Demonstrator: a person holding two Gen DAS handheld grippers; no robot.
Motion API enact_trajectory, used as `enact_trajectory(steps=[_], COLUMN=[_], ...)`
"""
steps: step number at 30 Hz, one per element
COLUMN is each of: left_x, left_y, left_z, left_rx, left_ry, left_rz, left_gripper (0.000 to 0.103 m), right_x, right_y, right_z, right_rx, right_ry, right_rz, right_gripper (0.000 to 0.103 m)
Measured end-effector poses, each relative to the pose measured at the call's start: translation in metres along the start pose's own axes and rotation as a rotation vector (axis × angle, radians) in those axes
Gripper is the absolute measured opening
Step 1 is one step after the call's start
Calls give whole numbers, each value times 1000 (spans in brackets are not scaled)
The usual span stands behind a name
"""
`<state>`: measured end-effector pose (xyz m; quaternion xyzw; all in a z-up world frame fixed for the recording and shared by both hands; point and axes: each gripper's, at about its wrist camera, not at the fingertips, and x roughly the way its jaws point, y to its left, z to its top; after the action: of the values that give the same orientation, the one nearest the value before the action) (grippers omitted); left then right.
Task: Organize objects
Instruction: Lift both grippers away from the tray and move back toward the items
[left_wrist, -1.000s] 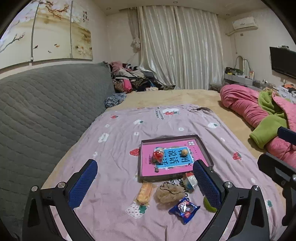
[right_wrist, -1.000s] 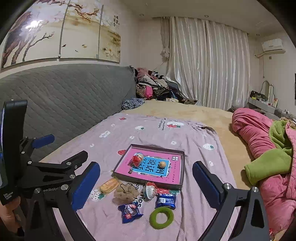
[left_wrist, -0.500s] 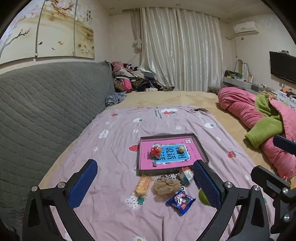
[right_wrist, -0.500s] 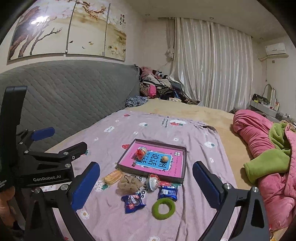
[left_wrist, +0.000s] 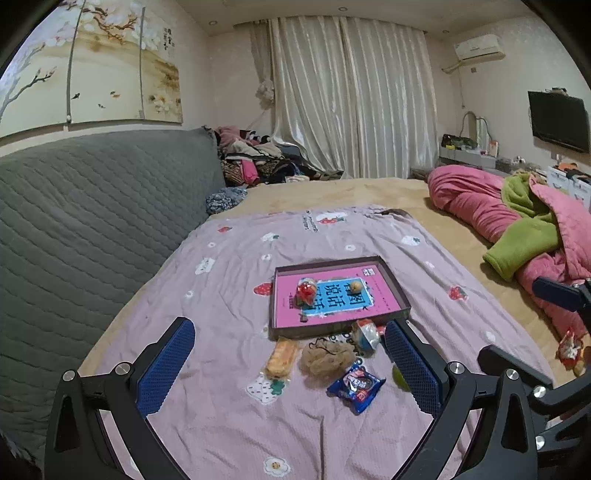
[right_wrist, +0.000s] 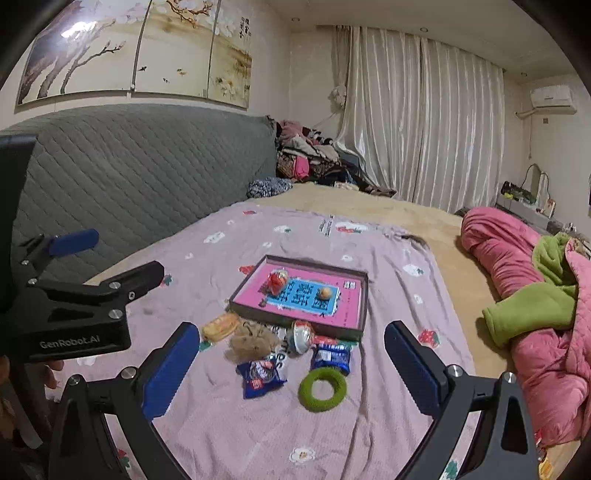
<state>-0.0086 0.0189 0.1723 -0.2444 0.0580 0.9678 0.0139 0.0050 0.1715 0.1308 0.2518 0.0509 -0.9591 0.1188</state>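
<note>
Both grippers hover above the bed w/ nothing in them: your left gripper (left_wrist: 288, 363) has its jaws wide apart, and your right gripper (right_wrist: 291, 369) is spread just as wide.

Loose items lie on the lilac sheet (right_wrist: 332, 435) just on the near side of the tray (right_wrist: 364, 295). From the right wrist view, taking the green ring (right_wrist: 322, 388) as the dial centre: blue snack pack (right_wrist: 263, 376) at 9, second blue pack (right_wrist: 330, 357) at 12, round capsule toy (right_wrist: 302, 334) at 11, tan scrunchie (right_wrist: 253, 339) at 10, orange wafer pack (right_wrist: 220, 325) farther out at 10. A red wrapped toy (right_wrist: 277, 280) and a small nut-like ball (right_wrist: 325, 293) already sit in the tray.

Handling, prob.: all light. Packs are crinkly and slick, so pinch across a sealed end, not the puffed middle. Ring looks soft; take one side of the loop. Scrunchie squashes, so grab deep. The capsule is round and may roll, so close across its widest part.

Room: the tray's near wall is low, but lift items over it, don't drag. Sheet is wrinkled, may snag fingertips. Open space lies at 6 and 3 of the ring; the pink quilt (right_wrist: 535, 332) is well apart at 3.
</note>
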Motion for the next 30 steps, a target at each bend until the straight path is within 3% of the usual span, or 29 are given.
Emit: enact_trajectory(steps=[11,30], left_x=[12,101], left_y=[-10,-26], left_z=[-24,-96], left_rx=[16,3], left_ry=[51,247], left_rz=[-36,-73], left_gripper=[103,103], right_x=[9,68], right_y=[-9,-28], right_z=[-29,-82], right_rx=[19,40], right_ry=[53,194], right_rz=[-11,-41], right_gripper=[101,101])
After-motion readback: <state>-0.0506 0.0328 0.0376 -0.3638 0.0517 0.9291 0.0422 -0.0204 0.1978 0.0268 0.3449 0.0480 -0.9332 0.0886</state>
